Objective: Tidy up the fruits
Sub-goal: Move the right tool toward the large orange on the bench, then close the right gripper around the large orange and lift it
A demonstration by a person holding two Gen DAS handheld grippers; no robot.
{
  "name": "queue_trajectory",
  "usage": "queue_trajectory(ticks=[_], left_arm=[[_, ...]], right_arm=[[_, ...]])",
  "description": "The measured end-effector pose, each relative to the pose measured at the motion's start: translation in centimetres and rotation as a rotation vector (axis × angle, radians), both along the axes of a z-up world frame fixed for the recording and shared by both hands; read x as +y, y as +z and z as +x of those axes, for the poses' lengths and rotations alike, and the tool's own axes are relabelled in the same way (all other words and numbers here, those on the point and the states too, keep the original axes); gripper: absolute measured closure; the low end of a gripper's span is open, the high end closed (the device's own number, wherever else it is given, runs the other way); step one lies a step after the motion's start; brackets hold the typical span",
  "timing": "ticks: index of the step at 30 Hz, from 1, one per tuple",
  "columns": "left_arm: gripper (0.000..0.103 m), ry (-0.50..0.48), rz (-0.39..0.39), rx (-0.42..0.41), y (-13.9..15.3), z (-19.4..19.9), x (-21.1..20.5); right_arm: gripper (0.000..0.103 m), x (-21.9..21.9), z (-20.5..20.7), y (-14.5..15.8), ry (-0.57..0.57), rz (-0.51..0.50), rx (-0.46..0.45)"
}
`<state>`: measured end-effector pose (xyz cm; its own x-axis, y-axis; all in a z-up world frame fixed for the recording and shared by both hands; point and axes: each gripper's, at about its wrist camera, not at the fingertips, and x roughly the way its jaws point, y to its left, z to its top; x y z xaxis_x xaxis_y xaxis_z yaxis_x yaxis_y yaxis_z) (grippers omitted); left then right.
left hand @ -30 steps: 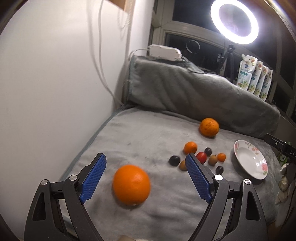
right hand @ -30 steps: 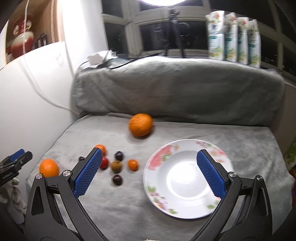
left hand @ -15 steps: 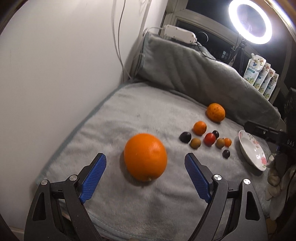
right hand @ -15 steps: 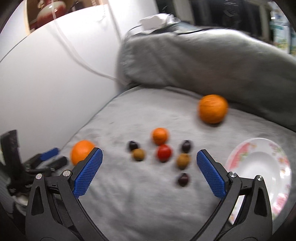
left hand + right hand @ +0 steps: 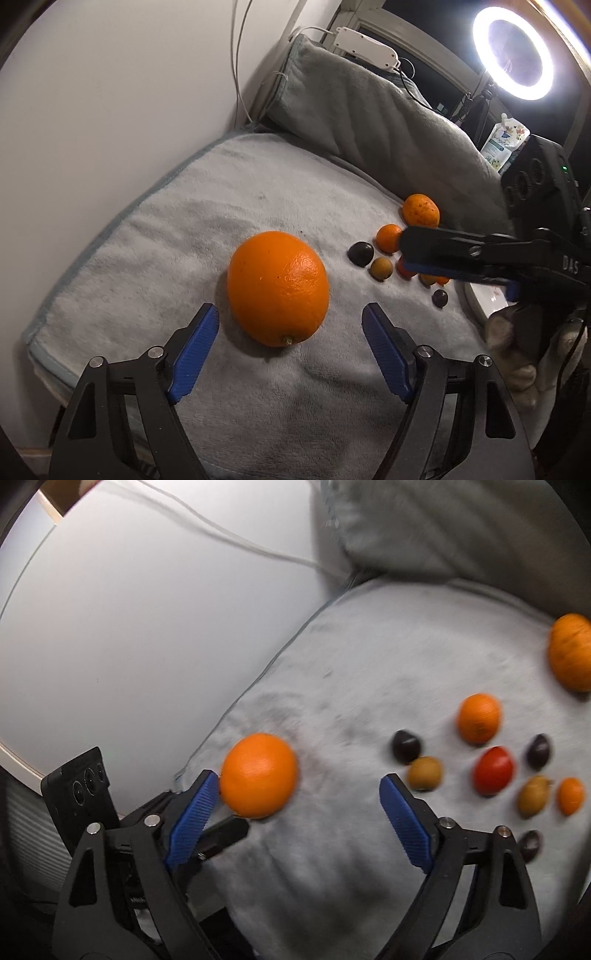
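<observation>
The right gripper [image 5: 417,258] reaches in from the right and covers part of the cluster of small fruits [image 5: 491,764], so the red one is mostly hidden in the left wrist view, the white floral plate [image 5: 480,302] is just a sliver, and the right wrist view is motion-blurred. The big round orange [image 5: 277,288] sits on the grey fleece blanket [image 5: 221,206] just ahead of the left gripper [image 5: 290,347]. Compared with a second ago the orange looms much closer and both sets of jaws have just been closing a bit, though they're wide apart and probably gripping nothing.

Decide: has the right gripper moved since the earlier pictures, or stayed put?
Yes. The right gripper has swung left, away from the plate toward the white wall; the big orange now sits between its open fingers.
</observation>
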<state>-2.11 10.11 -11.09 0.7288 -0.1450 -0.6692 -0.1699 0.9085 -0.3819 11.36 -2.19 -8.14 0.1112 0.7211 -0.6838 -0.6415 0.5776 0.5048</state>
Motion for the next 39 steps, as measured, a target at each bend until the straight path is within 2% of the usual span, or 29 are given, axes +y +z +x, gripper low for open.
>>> queue_trajectory(ticks=[3, 6, 14, 17, 22, 25, 39], left_arm=[[0.025, -0.001, -0.021, 0.0, -0.3, 0.1, 0.3], [0.037, -0.004, -0.038, 0.01, -0.6, 0.4, 0.5], [0.039, -0.01, -0.066, 0.022, -1.4, 0.8, 1.0], [0.043, -0.014, -0.073, 0.028, -1.6, 0.9, 1.1], [0.044, -0.015, -0.075, 0.023, -1.8, 0.9, 1.0], [0.044, -0.017, -0.071, 0.022, -1.8, 0.8, 1.0], [0.044, -0.05, -0.038, 0.003, -1.1, 1.1, -0.3]], right_arm=[[0.012, 1.4, 0.0, -0.8, 0.023, -0.002, 0.032], [0.013, 2.3, 0.2, -1.3, 0.038, 0.005, 0.068], [0.02, 4.1, 0.3, -2.7, 0.076, -0.001, 0.123], [0.026, 4.6, 0.3, -3.2, 0.084, -0.002, 0.141], [0.03, 5.2, 0.3, -3.7, 0.099, 0.003, 0.165], [0.036, 5.4, 0.3, -3.9, 0.107, 0.024, 0.192], [0.038, 4.4, -0.5, -3.0, 0.087, 0.027, 0.155]])
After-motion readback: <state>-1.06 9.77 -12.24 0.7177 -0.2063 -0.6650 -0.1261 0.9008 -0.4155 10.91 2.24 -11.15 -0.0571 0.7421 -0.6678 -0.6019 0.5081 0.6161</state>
